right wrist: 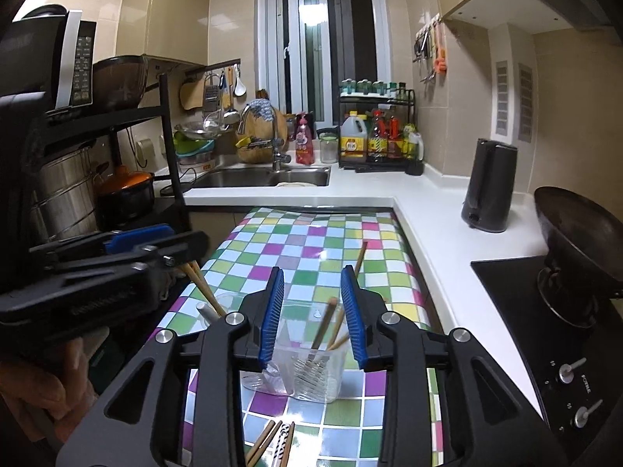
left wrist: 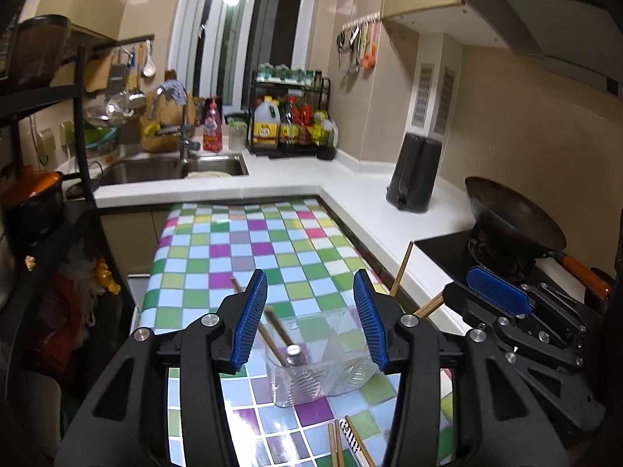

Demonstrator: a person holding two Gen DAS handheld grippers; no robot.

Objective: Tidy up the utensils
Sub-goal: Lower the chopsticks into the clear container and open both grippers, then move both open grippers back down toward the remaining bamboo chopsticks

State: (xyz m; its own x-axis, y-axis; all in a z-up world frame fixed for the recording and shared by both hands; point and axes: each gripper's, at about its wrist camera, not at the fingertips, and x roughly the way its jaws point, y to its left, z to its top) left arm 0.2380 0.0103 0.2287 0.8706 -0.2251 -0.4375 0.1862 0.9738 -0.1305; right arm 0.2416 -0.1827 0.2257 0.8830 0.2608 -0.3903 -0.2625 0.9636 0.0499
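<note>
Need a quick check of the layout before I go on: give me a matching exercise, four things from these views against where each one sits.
Things:
1. clear container
2. wok
3. black kettle
4. loose chopsticks

Places:
A. on the white counter, near the corner
B. on the stove
C. lying flat on the checkered cloth at the near edge
D. standing on the checkered cloth, chopsticks propped inside

Pairs: 1-D, 2-B, 3-A, 4-C
</note>
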